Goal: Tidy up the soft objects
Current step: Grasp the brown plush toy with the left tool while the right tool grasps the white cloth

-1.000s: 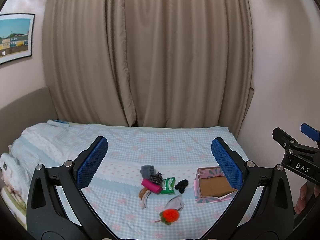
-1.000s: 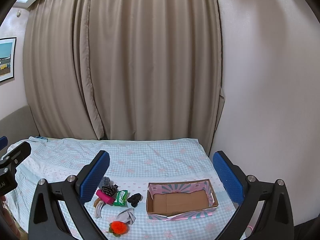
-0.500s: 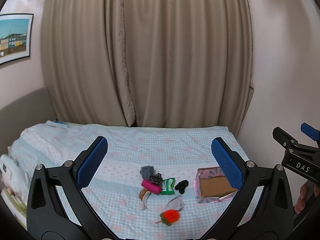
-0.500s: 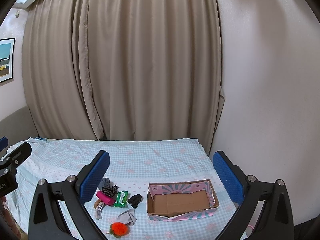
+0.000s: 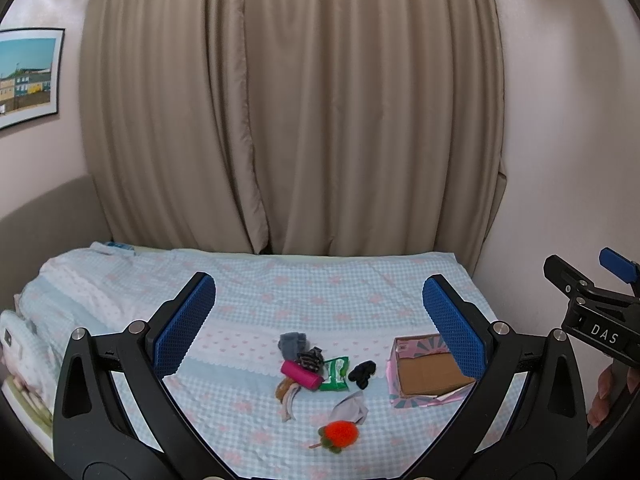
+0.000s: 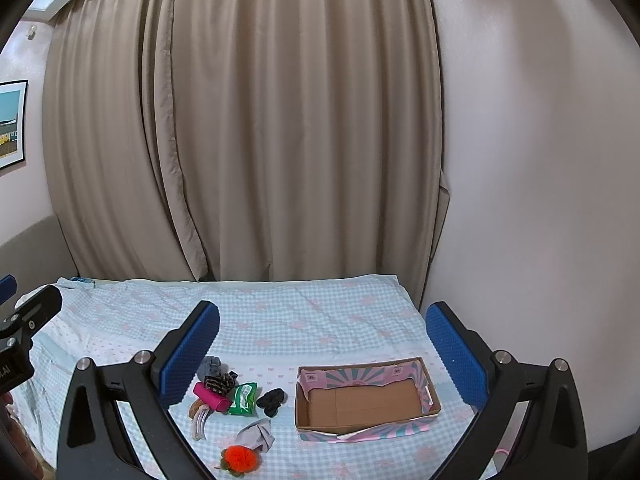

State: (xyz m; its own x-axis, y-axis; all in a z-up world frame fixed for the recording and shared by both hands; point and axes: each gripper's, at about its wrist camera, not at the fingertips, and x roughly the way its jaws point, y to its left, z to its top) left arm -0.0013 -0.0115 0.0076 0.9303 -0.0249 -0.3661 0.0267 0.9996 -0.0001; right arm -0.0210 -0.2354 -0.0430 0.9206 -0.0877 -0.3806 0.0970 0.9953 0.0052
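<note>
Soft pile [image 6: 236,404] left of box [image 6: 366,400], both grippers (jaws wide) well back.

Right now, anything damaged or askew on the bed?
The cardboard box looks worn: its near wall is creased and folded outward, sagging onto the bedspread. The soft items lie loosely beside it, none inside.

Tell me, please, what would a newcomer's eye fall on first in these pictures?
Probably the bright orange plush toy at the near edge of the checked bed, in front of a small heap with a pink roll and a green packet. To their right an open cardboard box stands empty. The left gripper and right gripper both frame the scene, open.
</note>
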